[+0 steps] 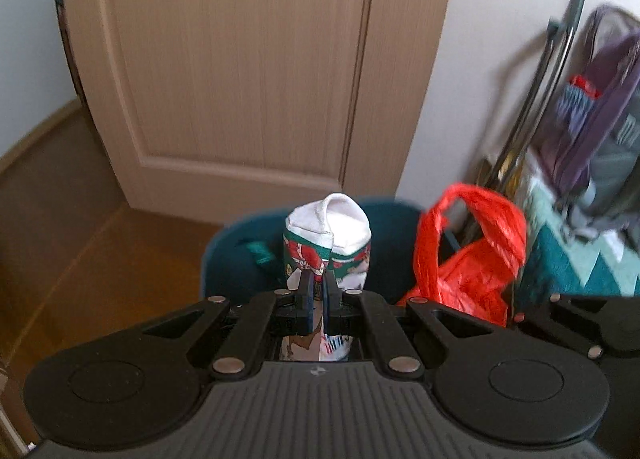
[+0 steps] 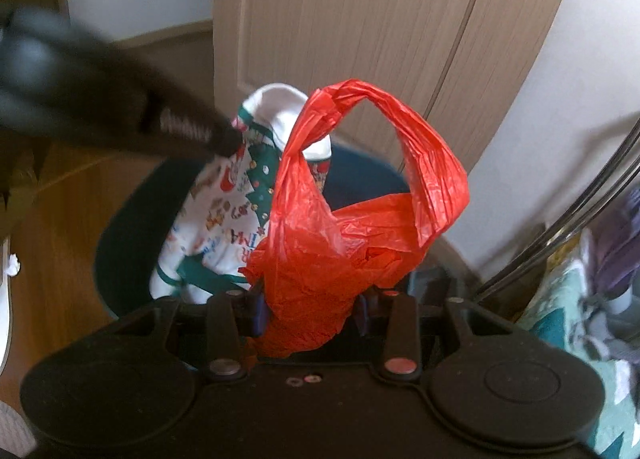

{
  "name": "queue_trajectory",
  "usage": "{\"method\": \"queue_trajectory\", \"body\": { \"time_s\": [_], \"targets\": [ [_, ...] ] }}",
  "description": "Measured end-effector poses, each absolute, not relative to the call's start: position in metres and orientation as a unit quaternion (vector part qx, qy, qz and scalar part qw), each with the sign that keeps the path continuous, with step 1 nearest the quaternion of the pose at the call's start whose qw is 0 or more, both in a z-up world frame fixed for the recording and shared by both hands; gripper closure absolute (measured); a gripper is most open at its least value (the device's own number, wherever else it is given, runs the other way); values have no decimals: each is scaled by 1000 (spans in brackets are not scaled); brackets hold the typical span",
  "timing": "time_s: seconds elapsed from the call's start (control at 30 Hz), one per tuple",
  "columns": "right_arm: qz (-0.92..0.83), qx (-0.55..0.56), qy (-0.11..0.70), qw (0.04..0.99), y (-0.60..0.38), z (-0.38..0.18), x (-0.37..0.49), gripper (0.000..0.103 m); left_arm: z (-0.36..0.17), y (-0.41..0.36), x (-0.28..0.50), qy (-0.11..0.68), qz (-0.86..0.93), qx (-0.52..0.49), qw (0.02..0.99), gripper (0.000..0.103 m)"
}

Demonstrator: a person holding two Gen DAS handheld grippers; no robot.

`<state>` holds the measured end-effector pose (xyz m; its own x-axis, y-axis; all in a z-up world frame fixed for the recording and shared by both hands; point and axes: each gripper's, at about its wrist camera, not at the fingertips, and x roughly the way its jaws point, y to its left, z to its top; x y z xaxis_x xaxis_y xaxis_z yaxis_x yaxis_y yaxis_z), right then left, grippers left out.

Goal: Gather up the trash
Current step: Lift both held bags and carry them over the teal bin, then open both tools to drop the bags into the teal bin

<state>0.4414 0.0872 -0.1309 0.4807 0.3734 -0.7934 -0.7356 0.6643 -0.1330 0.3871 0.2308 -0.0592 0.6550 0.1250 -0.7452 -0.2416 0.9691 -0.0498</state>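
My left gripper [image 1: 319, 279] is shut on a white Christmas-print bag [image 1: 332, 227], which stands up from its fingers over a dark teal bin [image 1: 232, 259]. Just to the right hangs a red plastic bag [image 1: 472, 259]. In the right wrist view my right gripper [image 2: 312, 311] is shut on the bunched body of the red plastic bag [image 2: 360, 227], whose handles loop upward. The Christmas-print bag [image 2: 216, 211] hangs beside it over the bin [image 2: 128, 239], with the blurred left gripper [image 2: 228, 139] reaching in from the upper left. The bin's inside is mostly hidden.
A light wooden door [image 1: 240, 59] stands behind the bin on a wood floor [image 1: 80, 239]. Metal rods [image 1: 532, 99] lean on the wall at right, beside a purple bag [image 1: 600, 99] and a teal zigzag cloth [image 1: 568, 259]. A crumpled white scrap [image 2: 12, 265] lies at far left.
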Motion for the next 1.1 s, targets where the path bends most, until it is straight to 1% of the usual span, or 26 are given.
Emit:
{"method": "queue_trajectory", "body": {
  "time_s": [0.17,0.47,0.53,0.67,0.77,0.83,0.9,0.97,1.0,1.03,1.07,1.1],
  "targets": [
    [337,-255,397,815,94,-151,454,62,-89,230,392,429,90,-87,894,99],
    [340,-262,421,799,98,-161,462,59,-119,234,395,465,92,-110,874,99],
    [335,-261,415,804,97,-159,466,53,-120,234,393,470,93,-115,870,99],
    [337,-270,403,807,95,-157,458,50,-116,232,385,470,94,-130,868,96],
    [340,-280,386,810,95,-150,440,49,-110,234,381,466,96,-134,869,88],
    [336,-283,380,814,89,-143,434,48,-105,234,379,463,97,-140,870,79],
    [332,-275,378,820,86,-129,421,48,-98,232,373,455,95,-139,874,73],
    [326,-262,378,826,77,-122,420,48,-91,229,367,449,92,-134,878,72],
    [324,-251,378,831,69,-117,417,48,-86,226,364,446,90,-134,880,69],
    [324,-240,378,833,63,-111,415,48,-82,224,361,444,88,-135,882,60],
    [325,-231,379,835,58,-107,412,48,-78,222,357,440,85,-136,883,54],
    [325,-224,378,838,52,-102,409,48,-72,219,351,434,83,-137,887,40]
  ]
}}
